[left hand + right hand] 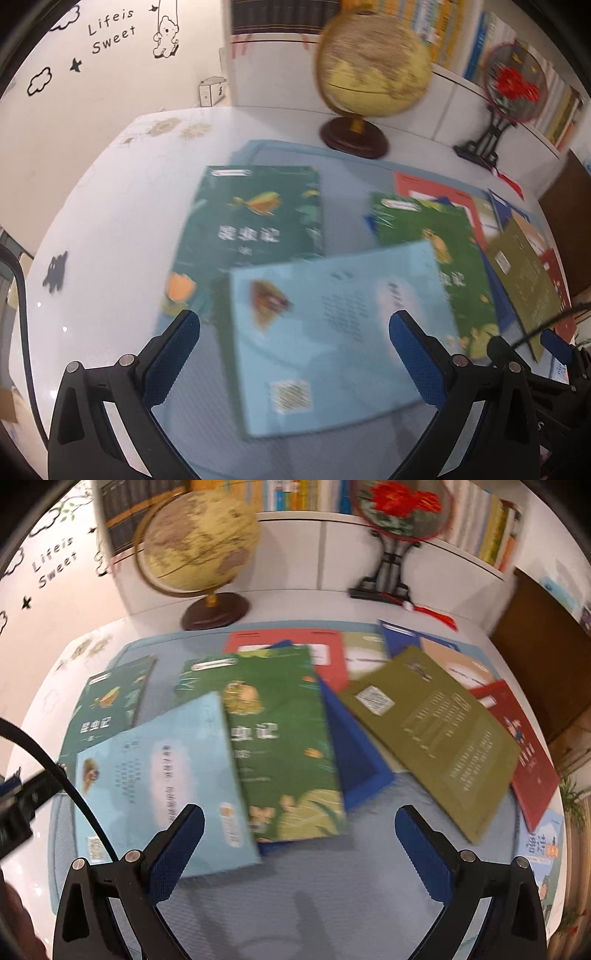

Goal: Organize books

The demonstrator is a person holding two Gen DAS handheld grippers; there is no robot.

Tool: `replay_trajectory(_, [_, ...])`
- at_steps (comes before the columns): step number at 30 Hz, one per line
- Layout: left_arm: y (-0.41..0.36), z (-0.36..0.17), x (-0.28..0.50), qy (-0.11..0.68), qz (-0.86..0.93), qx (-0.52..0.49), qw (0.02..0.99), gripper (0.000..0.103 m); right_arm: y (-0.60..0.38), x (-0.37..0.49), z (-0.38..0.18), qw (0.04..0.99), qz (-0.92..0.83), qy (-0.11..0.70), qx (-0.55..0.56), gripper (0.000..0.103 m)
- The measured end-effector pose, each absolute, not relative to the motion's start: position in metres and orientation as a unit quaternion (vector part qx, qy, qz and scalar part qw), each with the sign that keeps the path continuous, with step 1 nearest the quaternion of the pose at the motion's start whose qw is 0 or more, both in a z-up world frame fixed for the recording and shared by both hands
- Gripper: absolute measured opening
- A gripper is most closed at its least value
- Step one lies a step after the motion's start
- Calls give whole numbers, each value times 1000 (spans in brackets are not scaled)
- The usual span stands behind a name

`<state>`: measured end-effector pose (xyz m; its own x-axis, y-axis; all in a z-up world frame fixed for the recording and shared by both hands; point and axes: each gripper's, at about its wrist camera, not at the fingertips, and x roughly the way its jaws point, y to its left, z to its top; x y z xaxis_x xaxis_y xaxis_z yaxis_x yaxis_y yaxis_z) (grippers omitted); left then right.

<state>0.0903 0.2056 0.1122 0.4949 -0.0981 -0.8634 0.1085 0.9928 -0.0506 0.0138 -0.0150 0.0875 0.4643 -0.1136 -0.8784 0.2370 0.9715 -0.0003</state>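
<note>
Hovering wide open and empty, left gripper (294, 338) and right gripper (300, 832) risk dragging overlapped neighbours when lifting the pale-blue paperback book (332, 332).

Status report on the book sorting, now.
Left hand-held gripper open, empty, over the light blue book. Right hand-held gripper open, empty, above the mat. Books scattered, overlapping, none stacked. Globe behind, clear of both.

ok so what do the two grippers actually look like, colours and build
Both look alike: the left gripper and right gripper each have black angular plastic frames with silver round pivot bolts, and two fingers faced with blue textured pads. A black cable curves past the left side of the right wrist view. No hands or sleeves can be clearly made out.
</note>
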Motion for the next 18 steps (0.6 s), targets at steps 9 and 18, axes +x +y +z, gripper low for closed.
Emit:
replay_trajectory(9, [296, 97, 167, 515, -53, -13, 856, 101, 60, 83, 91, 860, -37, 507, 40, 103])
replay_trajectory(18, [325, 65, 217, 544, -73, -40, 835, 92, 99, 146, 72, 841, 9, 538, 49, 83])
